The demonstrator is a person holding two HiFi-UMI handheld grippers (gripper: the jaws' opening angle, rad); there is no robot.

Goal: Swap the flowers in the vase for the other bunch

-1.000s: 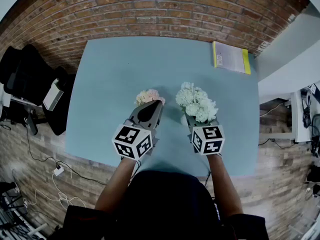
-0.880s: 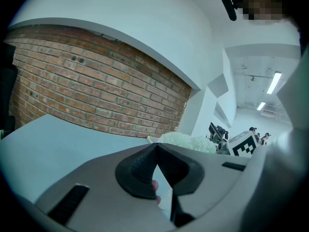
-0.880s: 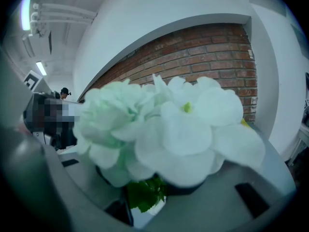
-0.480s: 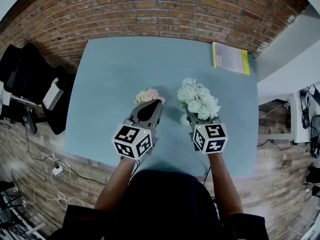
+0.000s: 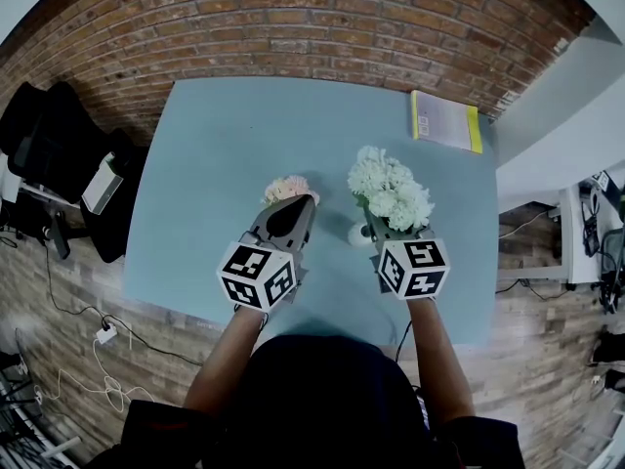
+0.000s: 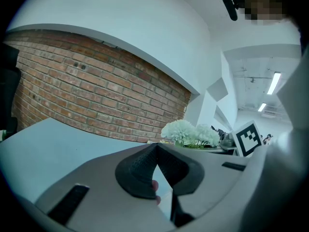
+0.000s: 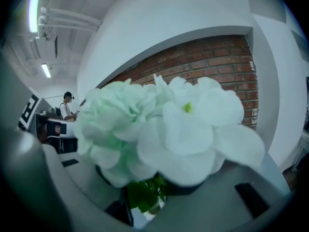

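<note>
Grippers, one in each of a person's hands, are held over a wide pale-blue table (image 5: 225, 145) that stands against a brick wall (image 5: 293, 27). The right gripper (image 5: 379, 233) is clamped on the green stems of a white bunch (image 5: 389, 191), whose blooms fan out in front of its jaws and fill the right gripper view. The bunch is held in the air, right of the table's middle. The left gripper (image 5: 293, 208) has its jaws pressed fully together. A smaller pink bunch (image 5: 288, 188) sits just past its tips, left of the white one. Only a scrap of pink shows under the closed jaws in the left gripper view, so whether a stem is pinched cannot be told. A yellow-edged booklet (image 5: 446, 122) lies at the far right corner, well apart. A small white vase (image 5: 358, 234) stands on the table just beside the right gripper's tips, below the white blooms. Whether the stem ends are free of its mouth cannot be seen. Both bunches look light and soft, with petals that would crush easily and springy stems. They are best held low on the gathered stems. The vase looks light and easy to tip.
</note>
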